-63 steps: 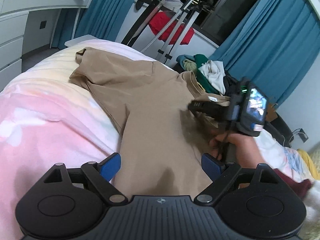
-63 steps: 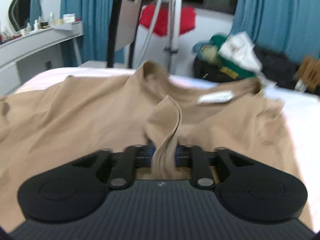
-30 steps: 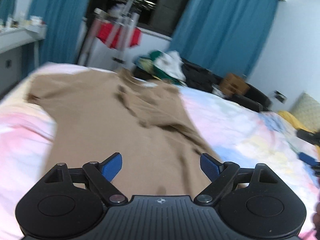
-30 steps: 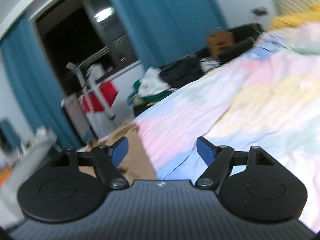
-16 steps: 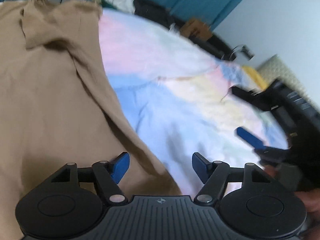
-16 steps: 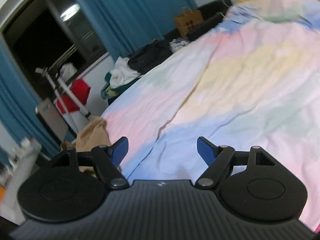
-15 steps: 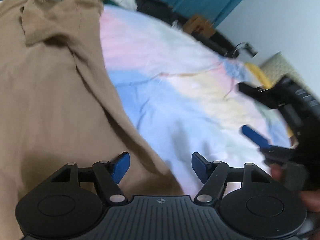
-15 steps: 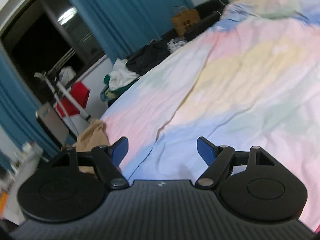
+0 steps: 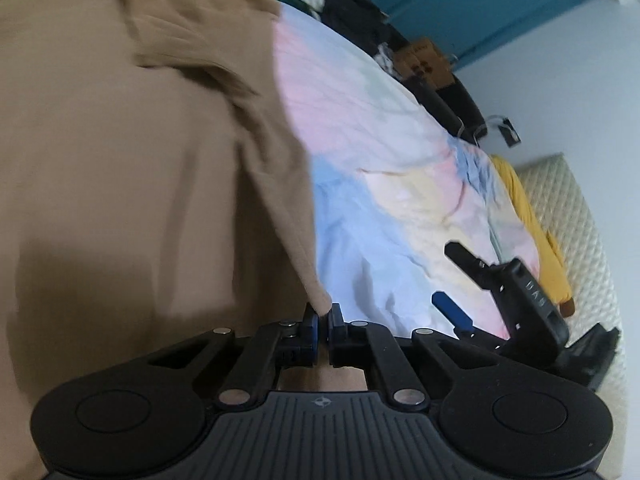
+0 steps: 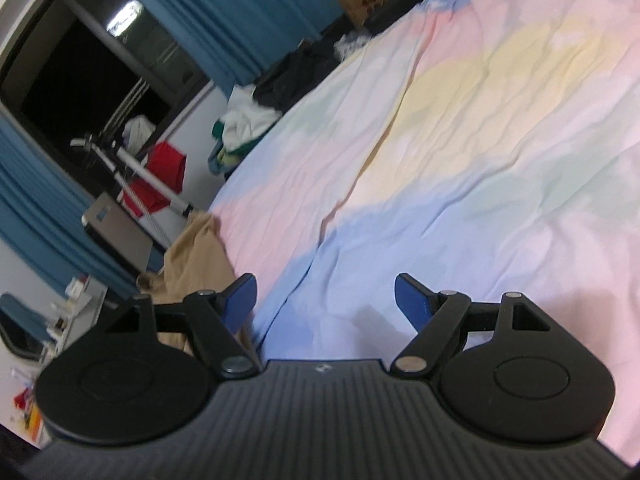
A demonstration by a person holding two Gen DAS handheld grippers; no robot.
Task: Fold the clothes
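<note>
A tan T-shirt (image 9: 120, 152) lies spread on the pastel bed cover (image 9: 392, 160), filling the left of the left wrist view. My left gripper (image 9: 323, 314) is shut on the shirt's near right hem corner. My right gripper (image 10: 325, 296) is open and empty over bare bed cover (image 10: 480, 140); it also shows at the right of the left wrist view (image 9: 460, 280). In the right wrist view the shirt (image 10: 200, 256) is a tan strip at the left, beside the left finger.
A heap of clothes (image 10: 244, 120) and a drying rack with a red garment (image 10: 160, 176) stand beyond the bed's far edge, by blue curtains (image 10: 248, 4). A cardboard box (image 9: 424, 58) and a yellow pillow (image 9: 528, 220) lie to the right.
My left gripper has closed on the shirt's hem corner; half a second ago it was open above it. My right gripper has stayed open and tilted a little.
</note>
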